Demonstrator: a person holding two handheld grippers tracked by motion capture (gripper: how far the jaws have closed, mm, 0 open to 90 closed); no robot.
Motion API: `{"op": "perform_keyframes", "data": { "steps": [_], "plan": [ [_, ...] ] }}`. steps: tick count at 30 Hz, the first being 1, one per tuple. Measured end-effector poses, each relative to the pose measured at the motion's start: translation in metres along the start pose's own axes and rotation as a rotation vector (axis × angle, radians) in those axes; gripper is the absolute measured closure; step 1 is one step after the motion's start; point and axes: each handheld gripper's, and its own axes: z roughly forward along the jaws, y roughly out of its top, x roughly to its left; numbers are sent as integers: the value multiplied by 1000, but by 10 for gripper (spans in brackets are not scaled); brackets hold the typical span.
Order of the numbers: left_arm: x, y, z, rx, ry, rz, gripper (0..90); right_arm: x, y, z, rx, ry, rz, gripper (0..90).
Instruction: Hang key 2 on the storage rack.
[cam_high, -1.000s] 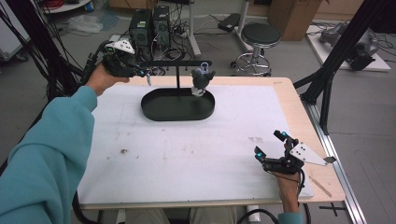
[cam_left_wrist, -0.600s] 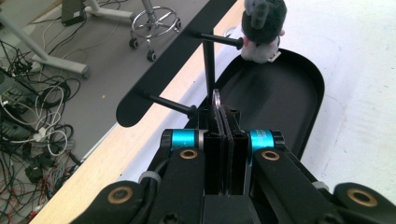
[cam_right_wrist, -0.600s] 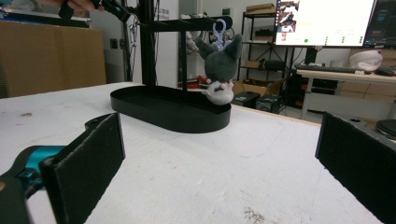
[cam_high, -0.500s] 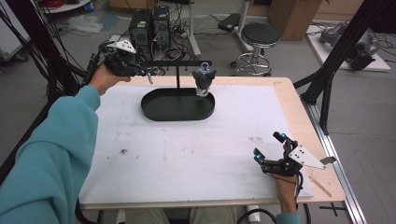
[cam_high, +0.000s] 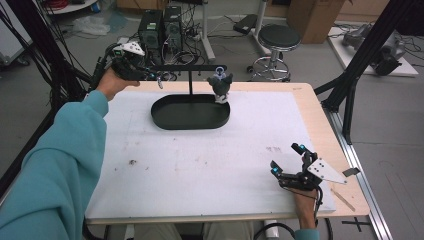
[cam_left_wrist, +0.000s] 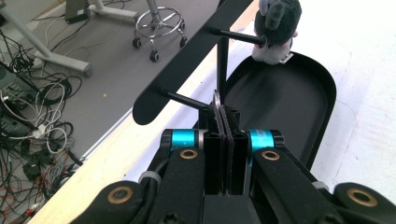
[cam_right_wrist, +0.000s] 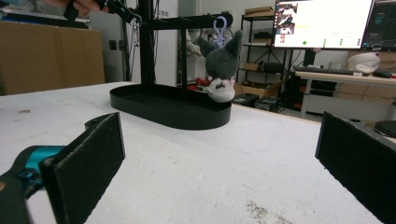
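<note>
A black stand has an oval tray (cam_high: 170, 121) and a crossbar (cam_high: 192, 67) with pegs (cam_left_wrist: 187, 99). From the bar's right peg hangs a grey plush keychain (cam_high: 220, 85) on a purple loop (cam_right_wrist: 219, 24). My left gripper (cam_high: 151, 76) is at the bar's left end, beside the left peg. Its jaws are shut on a small thin metal ring (cam_left_wrist: 217, 100), which dangles below the bar (cam_right_wrist: 136, 24). My right gripper (cam_high: 286, 158) rests low over the table's front right with its pads (cam_right_wrist: 91, 158) wide apart and nothing between them.
The white mat (cam_high: 200, 160) covers most of the wooden table (cam_high: 320, 120). A small dark stain (cam_high: 133, 162) marks the mat at the left. Beyond the far edge stand a stool (cam_high: 279, 37), computer cases (cam_high: 160, 27) and cables on the floor.
</note>
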Motion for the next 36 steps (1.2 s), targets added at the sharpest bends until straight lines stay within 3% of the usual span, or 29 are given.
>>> {"op": "perform_keyframes", "data": {
  "steps": [4, 18, 36],
  "plan": [
    [2, 5, -1, 17, 8, 14, 882, 0, 0, 0, -5, 0, 0, 6],
    [5, 2, 6, 39, 8, 1, 882, 1, -1, -1, -4, -3, 17, 6],
    [13, -2, 11, 4, 46, -43, 882, 0, -1, 0, -4, -2, 6, 6]
  ]
}}
